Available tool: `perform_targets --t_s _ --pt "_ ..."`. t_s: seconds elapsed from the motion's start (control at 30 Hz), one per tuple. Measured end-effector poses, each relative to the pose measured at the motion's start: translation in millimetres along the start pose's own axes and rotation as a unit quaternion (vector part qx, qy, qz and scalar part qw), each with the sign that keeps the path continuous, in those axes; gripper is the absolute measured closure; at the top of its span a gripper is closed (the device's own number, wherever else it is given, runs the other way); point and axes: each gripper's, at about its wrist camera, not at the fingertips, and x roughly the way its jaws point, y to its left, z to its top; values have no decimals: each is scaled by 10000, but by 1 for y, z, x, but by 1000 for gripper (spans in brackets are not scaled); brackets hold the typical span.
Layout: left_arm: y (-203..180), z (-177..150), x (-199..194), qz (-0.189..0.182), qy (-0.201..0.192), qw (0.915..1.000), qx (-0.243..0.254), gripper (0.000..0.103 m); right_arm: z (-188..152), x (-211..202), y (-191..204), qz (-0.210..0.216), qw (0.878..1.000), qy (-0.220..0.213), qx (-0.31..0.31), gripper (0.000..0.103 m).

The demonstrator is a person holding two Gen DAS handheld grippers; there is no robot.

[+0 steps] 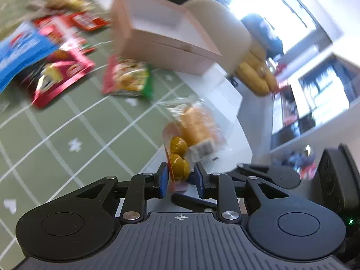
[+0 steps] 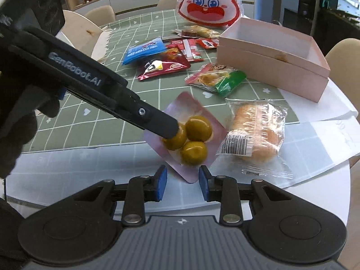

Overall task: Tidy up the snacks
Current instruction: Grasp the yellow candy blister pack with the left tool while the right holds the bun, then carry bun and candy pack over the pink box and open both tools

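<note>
A pink packet of three olive-green balls (image 2: 195, 135) is tilted over the near edge of the table. My left gripper (image 1: 181, 178) is shut on it: in the left wrist view the balls (image 1: 178, 164) sit edge-on between the blue pads, and in the right wrist view its upper finger (image 2: 166, 128) presses on one ball. My right gripper (image 2: 182, 180) is open just below, with the packet's lower corner between its pads and a gap at the left pad. An empty pink box (image 2: 270, 67) stands at the right.
A clear bread packet (image 2: 254, 135) lies on white paper (image 2: 319, 139) right of the balls. On the green gridded cloth (image 2: 90, 112) lie a red-green packet (image 2: 218, 78), a dark red packet (image 2: 162, 67), a blue packet (image 2: 144, 50) and a rabbit-face bag (image 2: 209, 2). A black-gloved hand (image 2: 13, 135) is at left.
</note>
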Motion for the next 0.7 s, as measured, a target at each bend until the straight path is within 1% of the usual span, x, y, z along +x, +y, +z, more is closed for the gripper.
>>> perform_targets --t_s 0.07,0.2,0.27,0.3,0.37,0.43,0.5,0.63,0.7 --pt "-6 1 6 87 11 9999 112 75 -1 -1 -1 -26 10000 -38 7 72" --pt "-11 5 20 74 11 9998 158 75 -4 1 -1 -56 9998 -150 -72 72" --pt "-14 7 28 188 -11 9995 258 76 -5 0 0 -69 9998 -189 -97 72" --pt "-16 8 32 282 -18 9991 321 79 -5 1 0 -72 9997 -206 -104 72" --pt "-19 9 34 375 -38 9982 475 80 -5 1 0 -79 9997 -220 -112 72" --pt "-19 10 31 389 -63 9981 484 82 -5 1 1 -94 9997 -207 -128 72" --pt "-18 11 27 497 -49 9979 420 82 -5 -1 1 -113 9996 -202 -136 72" --pt "-11 6 6 658 -217 9970 334 82 -1 -20 -1 -81 9991 -376 -202 71" --pt "-5 1 -10 747 -329 9963 281 83 1 -35 -4 -171 9981 -543 -229 61"
